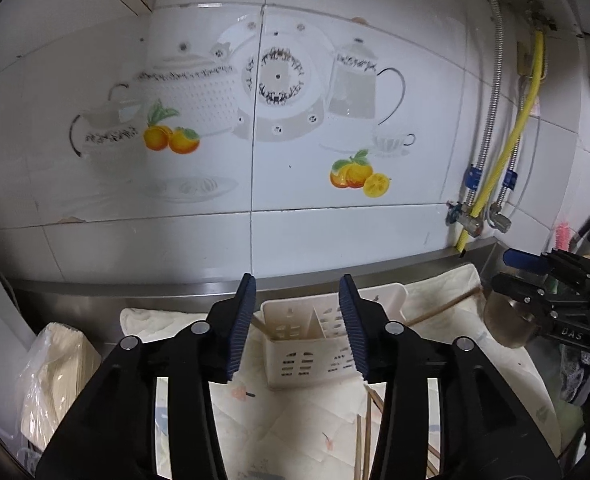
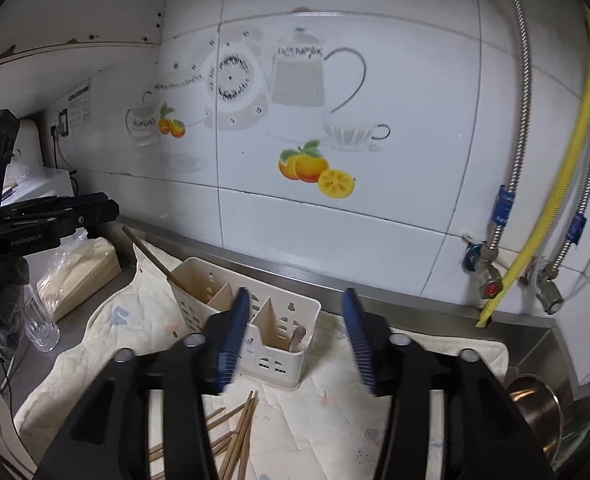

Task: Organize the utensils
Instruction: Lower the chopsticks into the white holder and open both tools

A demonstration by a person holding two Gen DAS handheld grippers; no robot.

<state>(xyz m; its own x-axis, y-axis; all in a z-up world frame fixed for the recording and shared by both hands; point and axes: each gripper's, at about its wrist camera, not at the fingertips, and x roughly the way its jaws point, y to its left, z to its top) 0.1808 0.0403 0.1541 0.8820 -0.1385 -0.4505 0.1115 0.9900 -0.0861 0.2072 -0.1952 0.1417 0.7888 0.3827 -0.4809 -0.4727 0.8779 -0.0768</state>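
A cream plastic utensil caddy point(image 1: 307, 344) with several compartments stands on a pale quilted cloth point(image 1: 287, 420); it also shows in the right wrist view point(image 2: 271, 360). One chopstick point(image 2: 147, 254) leans out of its left compartment, and a metal utensil point(image 2: 296, 338) stands in its right one. Several loose wooden chopsticks point(image 2: 237, 436) lie on the cloth in front of the caddy, also seen in the left wrist view point(image 1: 369, 424). My left gripper point(image 1: 297, 328) is open and empty above the cloth, just before the caddy. My right gripper point(image 2: 295, 340) is open and empty, raised above the loose chopsticks.
A bagged stack of paper items point(image 2: 83, 272) and a clear glass point(image 2: 41, 320) sit left of the cloth. A steel pot point(image 2: 539, 408) stands at the right. Valves and hoses point(image 2: 491, 276) hang on the tiled wall behind a steel ledge point(image 2: 335, 284).
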